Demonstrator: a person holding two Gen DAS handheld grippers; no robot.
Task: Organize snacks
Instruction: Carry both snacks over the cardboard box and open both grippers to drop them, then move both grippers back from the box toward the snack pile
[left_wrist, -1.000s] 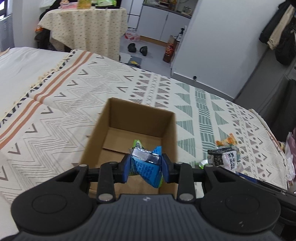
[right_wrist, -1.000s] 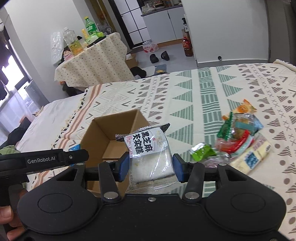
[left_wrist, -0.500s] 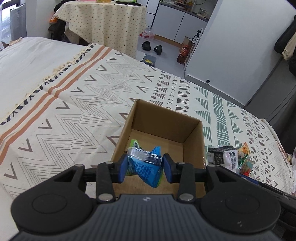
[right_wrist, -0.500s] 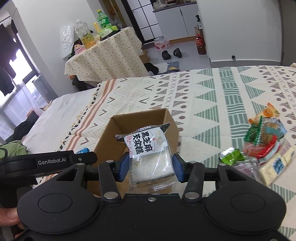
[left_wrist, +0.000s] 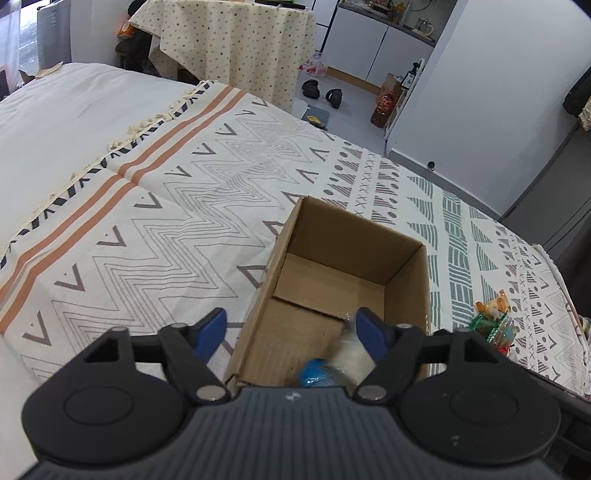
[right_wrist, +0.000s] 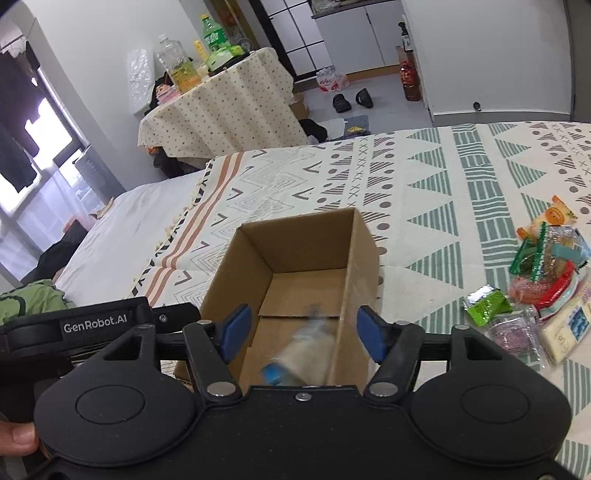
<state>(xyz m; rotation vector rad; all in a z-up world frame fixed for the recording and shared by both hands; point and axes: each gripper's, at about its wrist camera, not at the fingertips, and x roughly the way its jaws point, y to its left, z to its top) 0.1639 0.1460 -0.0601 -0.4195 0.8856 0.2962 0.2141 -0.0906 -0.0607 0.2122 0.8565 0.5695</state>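
An open cardboard box (left_wrist: 406, 273) (right_wrist: 255, 258) stands on the patterned bedspread. My left gripper (left_wrist: 291, 330) is open above the box's near end. My right gripper (right_wrist: 304, 330) is open too, just over the box's near right side. Inside the box a blue snack packet (left_wrist: 314, 374) (right_wrist: 273, 373) and a clear white packet (left_wrist: 354, 356) (right_wrist: 303, 347) show as motion-blurred shapes, free of both grippers. A pile of wrapped snacks (right_wrist: 543, 280) (left_wrist: 495, 325) lies on the bedspread to the right of the box.
The left gripper's black body (right_wrist: 92, 325) sits left of the box, a hand (right_wrist: 16, 439) below it. Beyond the bed's far edge stand a cloth-covered table (right_wrist: 221, 107) with bottles, slippers (right_wrist: 351, 99) on the floor and white cabinets (left_wrist: 373, 51).
Both grippers have opened and let go of their packets, which now drop blurred into the box. Both grippers also shifted closer over the box.
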